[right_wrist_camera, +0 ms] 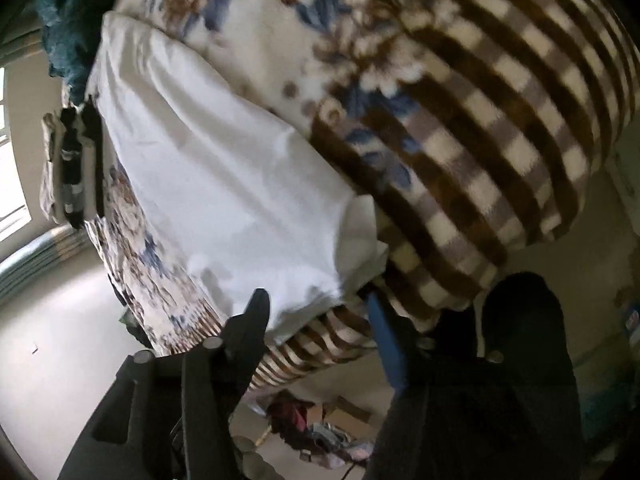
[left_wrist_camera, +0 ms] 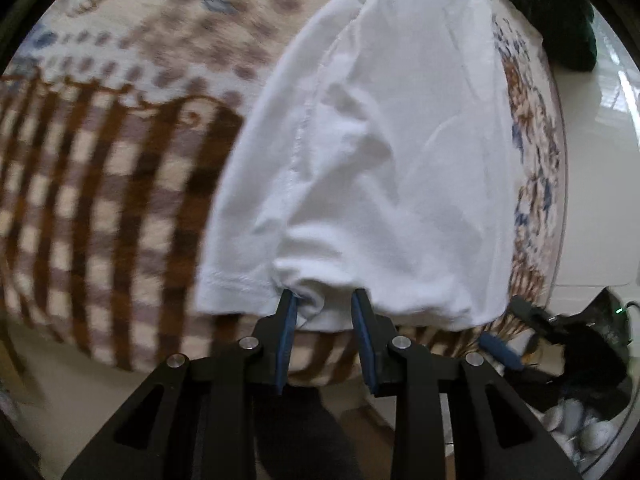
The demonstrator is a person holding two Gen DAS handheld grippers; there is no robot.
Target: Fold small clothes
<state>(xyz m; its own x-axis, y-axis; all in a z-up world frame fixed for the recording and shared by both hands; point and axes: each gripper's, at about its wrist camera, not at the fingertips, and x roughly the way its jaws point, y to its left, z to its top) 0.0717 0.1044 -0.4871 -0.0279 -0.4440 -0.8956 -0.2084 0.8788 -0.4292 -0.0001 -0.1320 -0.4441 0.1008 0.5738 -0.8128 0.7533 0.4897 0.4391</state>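
Note:
A white garment (left_wrist_camera: pixel 384 152) lies folded lengthwise on a patterned blanket (left_wrist_camera: pixel 100 184). My left gripper (left_wrist_camera: pixel 325 300) is open at the garment's near hem, its blue-padded fingers just at the fabric edge. In the right wrist view the same white garment (right_wrist_camera: pixel 224 184) stretches away from my right gripper (right_wrist_camera: pixel 316 300), which is open with the near corner of the cloth between its fingers. The right gripper also shows in the left wrist view (left_wrist_camera: pixel 500 350), low at the right beside the hem.
The blanket (right_wrist_camera: pixel 480 128) has brown checks and blue-brown flowers and covers a bed or table. A dark green cloth (left_wrist_camera: pixel 560 12) lies at its far end. A stack of folded clothes (right_wrist_camera: pixel 72 168) sits beside the garment. Pale floor (right_wrist_camera: pixel 60 340) with scattered clutter (right_wrist_camera: pixel 304 420) lies below.

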